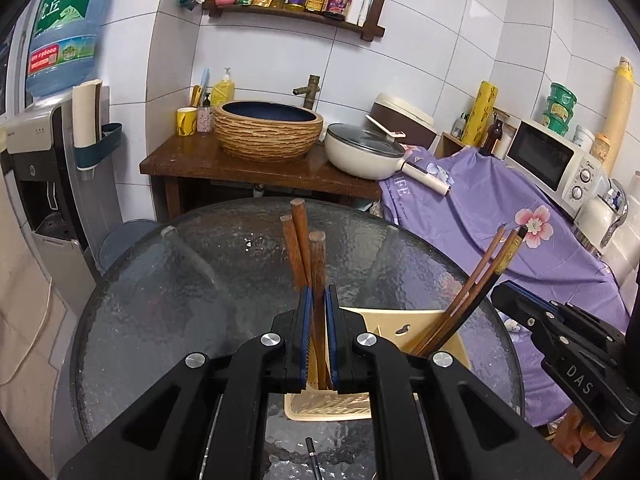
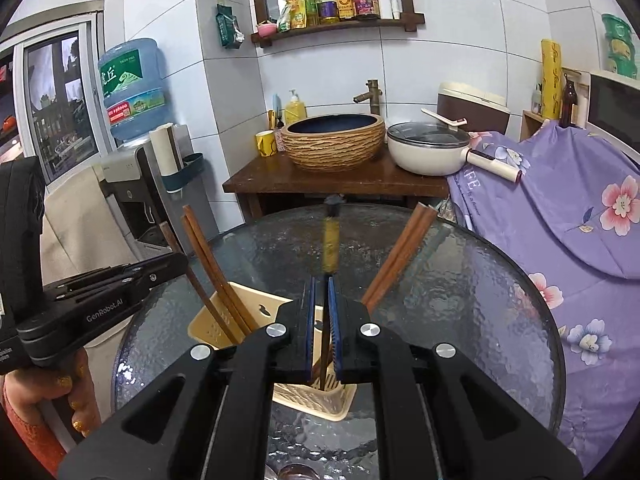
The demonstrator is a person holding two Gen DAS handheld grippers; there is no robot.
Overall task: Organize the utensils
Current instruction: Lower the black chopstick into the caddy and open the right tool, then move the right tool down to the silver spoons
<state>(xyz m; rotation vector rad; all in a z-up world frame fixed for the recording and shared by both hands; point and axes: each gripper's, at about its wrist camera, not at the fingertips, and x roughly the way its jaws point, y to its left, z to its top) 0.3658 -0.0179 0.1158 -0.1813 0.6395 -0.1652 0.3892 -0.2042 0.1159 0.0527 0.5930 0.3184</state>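
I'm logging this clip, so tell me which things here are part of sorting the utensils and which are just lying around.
Part of the job:
- left gripper
- right gripper
- wooden chopsticks
- black chopstick
- utensil holder

Just lying around:
- pot
- basin
- yellow mug
- microwave
- water jug

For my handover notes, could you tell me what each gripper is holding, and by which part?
The left gripper pinches a brown wooden chopstick at mid-shaft. The right gripper pinches a dark chopstick with a yellow band, also mid-shaft, over the beige holder.
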